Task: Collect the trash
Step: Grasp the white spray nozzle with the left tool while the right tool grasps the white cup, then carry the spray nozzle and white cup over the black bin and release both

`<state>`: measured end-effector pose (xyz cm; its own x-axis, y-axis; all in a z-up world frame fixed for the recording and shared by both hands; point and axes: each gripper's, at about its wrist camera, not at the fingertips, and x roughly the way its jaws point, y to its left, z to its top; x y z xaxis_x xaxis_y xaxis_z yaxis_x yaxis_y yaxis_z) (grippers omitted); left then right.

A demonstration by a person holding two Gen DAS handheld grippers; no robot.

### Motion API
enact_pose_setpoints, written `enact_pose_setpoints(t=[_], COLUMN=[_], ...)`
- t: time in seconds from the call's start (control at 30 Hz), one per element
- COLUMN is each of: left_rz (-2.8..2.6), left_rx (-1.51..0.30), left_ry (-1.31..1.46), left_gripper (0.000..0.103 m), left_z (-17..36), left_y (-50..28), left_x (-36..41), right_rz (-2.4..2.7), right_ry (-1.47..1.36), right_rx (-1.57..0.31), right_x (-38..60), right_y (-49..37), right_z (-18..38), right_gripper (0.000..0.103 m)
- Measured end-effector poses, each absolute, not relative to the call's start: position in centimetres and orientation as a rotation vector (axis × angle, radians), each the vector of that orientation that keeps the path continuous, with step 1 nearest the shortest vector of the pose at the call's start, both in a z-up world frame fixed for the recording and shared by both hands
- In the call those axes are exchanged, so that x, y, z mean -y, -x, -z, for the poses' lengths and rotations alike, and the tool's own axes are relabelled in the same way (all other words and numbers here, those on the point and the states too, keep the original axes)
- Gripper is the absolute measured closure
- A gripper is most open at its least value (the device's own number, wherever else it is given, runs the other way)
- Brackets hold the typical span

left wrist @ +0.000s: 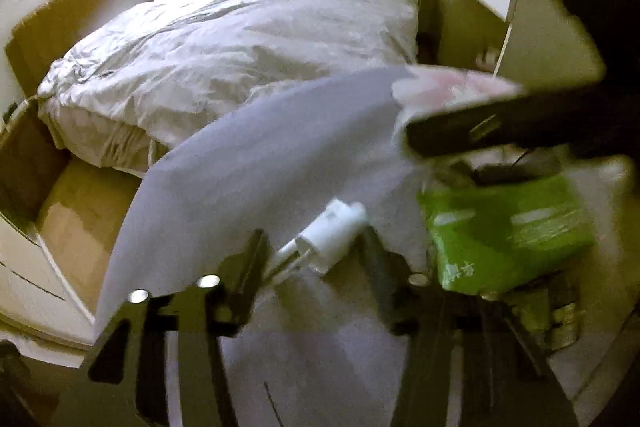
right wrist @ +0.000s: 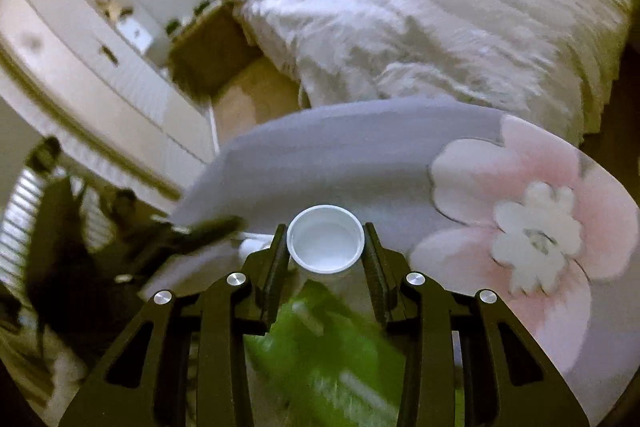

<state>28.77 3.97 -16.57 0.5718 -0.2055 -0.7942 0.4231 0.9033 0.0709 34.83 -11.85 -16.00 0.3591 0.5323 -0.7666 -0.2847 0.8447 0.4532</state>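
Bedroom surroundings framed the scene: a bed with a rumpled pale duvet (left wrist: pixel 240 39) and a brown cardboard box (left wrist: pixel 60 27) at its side. Nearer the cameras lay a grey sheet (right wrist: pixel 340 155) printed with a pink flower (right wrist: pixel 532 223). The right gripper (right wrist: pixel 326 247) held a white plastic cup (right wrist: pixel 326 243) by its rim, one finger on each side, mouth facing the camera. A green packet (right wrist: pixel 320 355) lay beneath it, blurred. The left gripper (left wrist: pixel 316 247) stood narrowed around a white tubular item (left wrist: pixel 328 231) lying on the grey sheet; whether its pads pressed the item could not be determined. The green packet (left wrist: pixel 504 227) lay just right of it.
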Motion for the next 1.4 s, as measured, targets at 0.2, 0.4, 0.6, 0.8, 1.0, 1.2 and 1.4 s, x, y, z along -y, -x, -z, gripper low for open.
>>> enact_pose_setpoints(t=[0.2, 0.4, 0.6, 0.8, 1.0, 1.2, 1.4], left_rz=[0.336, 0.326, 0.329, 0.354, 0.386, 0.452, 0.55], left_rx=[-0.893, -0.879, -0.805, -0.764, -0.752, -0.749, -0.754], left_ry=[-0.162, 0.038, 0.116, 0.18, 0.202, 0.19, 0.165], left_gripper=[0.074, 0.078, 0.078, 0.078, 0.078, 0.078, 0.078], left_z=[16.4, 15.3, 12.1, 9.5, 8.4, 7.8, 7.7], left_y=[-28.6, -26.8, -22.1, -18.3, -16.5, -16.8, -18.1], left_x=[-5.5, -7.9, -7.4, -5.6, -2.0, 3.5, 10.5], right_rz=[-0.538, -0.548, -0.537, -0.502, -0.459, -0.36, -0.224], right_ry=[-0.359, -0.42, -0.463, -0.51, -0.531, -0.526, -0.535], right_rx=[-1.017, -1.011, -1.007, -0.976, -0.923, -0.839, -0.775], right_x=[16.2, 18.9, 21.6, 25.1, 28.4, 32.5, 37.7], right_y=[-30.9, -27.1, -23.3, -20.2, -18.5, -17.3, -16.9], right_z=[13.7, 13.4, 13.5, 13.2, 12.2, 11.0, 10.9], right_gripper=[0.066, 0.066, 0.066, 0.066, 0.066, 0.066, 0.066])
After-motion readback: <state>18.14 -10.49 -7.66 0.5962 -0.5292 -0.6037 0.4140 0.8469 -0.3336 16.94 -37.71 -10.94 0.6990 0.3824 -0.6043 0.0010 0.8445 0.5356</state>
